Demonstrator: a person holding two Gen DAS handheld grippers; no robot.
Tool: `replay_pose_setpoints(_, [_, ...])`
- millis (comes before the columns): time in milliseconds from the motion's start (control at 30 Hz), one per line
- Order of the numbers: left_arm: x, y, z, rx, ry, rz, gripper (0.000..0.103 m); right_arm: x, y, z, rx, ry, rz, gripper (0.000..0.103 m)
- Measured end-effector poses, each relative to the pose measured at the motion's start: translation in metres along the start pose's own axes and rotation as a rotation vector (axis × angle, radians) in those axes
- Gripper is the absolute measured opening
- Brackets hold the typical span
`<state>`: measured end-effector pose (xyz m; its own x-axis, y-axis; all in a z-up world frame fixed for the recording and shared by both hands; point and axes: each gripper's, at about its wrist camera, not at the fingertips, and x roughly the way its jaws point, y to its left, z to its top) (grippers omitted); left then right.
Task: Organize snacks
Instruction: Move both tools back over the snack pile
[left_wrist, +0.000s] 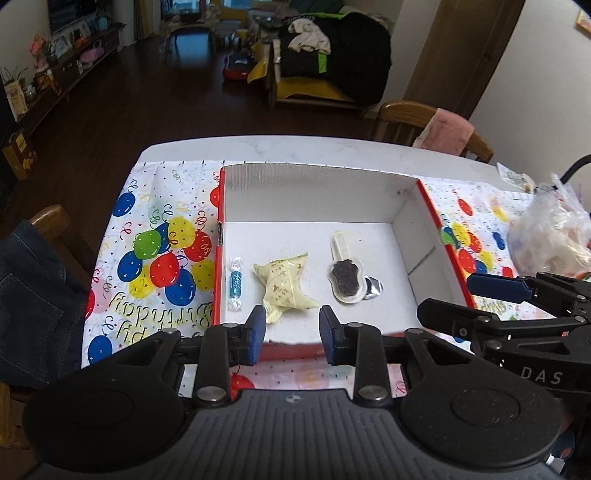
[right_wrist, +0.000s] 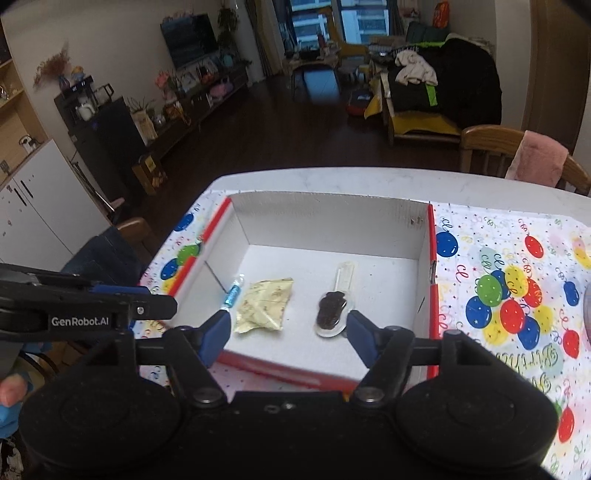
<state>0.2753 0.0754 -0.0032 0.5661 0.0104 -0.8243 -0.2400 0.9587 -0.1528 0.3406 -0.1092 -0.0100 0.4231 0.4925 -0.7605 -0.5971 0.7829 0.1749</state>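
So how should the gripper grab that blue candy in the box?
Probably the blue candy's plump middle, coming from above. It lies flat beside the box's left wall, so jaws should straddle its narrow width; the twisted clear ends look too flimsy.

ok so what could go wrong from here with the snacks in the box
The plastic bag of snacks sits at the table's right edge and might slip off when grabbed. The blue candy lies tight against the box wall, hard to pinch later. The right gripper hangs close beside the left gripper; they might collide.
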Motion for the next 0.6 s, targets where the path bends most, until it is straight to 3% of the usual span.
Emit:
replay_pose_setpoints(100, [-0.016, 0.002, -0.010, 0.008, -0.045, -0.004, 0.063, -0.012, 0.008, -0.008, 0.000, -0.024, -0.008, 0.074])
replay_pose_setpoints(367, [-0.051, 0.007, -0.033, 0.020, -0.101, -0.042, 0.068, -0.044, 0.028, -0.029, 0.004, -0.085, 0.001, 0.087])
replay_pose_setpoints(600, [-0.074, 0.017, -0.056, 0.023, -0.164, -0.042, 0.071, -0.063, 0.043, -0.050, 0.013, -0.112, 0.030, 0.092])
